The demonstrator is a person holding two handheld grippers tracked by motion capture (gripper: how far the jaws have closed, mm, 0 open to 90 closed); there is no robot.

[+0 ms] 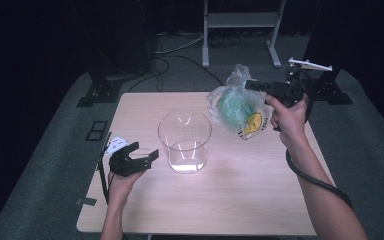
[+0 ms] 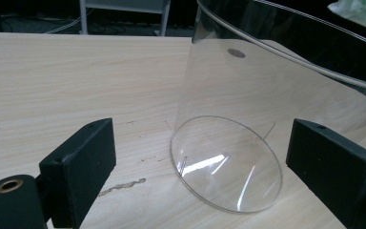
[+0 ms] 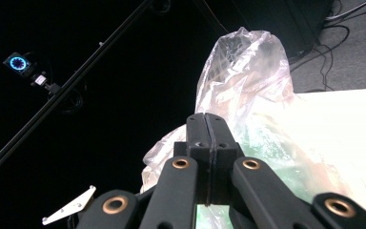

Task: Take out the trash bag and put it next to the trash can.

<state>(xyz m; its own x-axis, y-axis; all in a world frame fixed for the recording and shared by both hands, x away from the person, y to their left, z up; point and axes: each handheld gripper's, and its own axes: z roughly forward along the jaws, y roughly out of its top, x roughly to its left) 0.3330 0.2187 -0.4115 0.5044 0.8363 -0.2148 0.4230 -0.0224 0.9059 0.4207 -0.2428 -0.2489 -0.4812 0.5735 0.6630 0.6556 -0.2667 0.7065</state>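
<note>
Right gripper [image 1: 252, 85] lifts plastic bag [image 1: 235, 102] over the table's [image 1: 260, 200] far right.
Jaws clamped on the bag film. Left gripper [image 1: 142, 152] wide open, empty, beside the clear cylinder [image 1: 185, 140].

The room lies dim, with black surroundings on every side, while light from above falls on the pale wooden table [image 1: 230, 200], which stands out brightly. The glass cylinder [image 1: 185, 141] carries white glare streaks on its rim and base, clearer still in the left gripper view, which is sharp and evenly lit. In the right gripper view the tabletop burns out to near white, the plastic bag [image 3: 248, 81] glows translucent, and a small blue ring light [image 3: 17, 62] shines in the darkness. The high view looks soft and slightly grainy.
</note>
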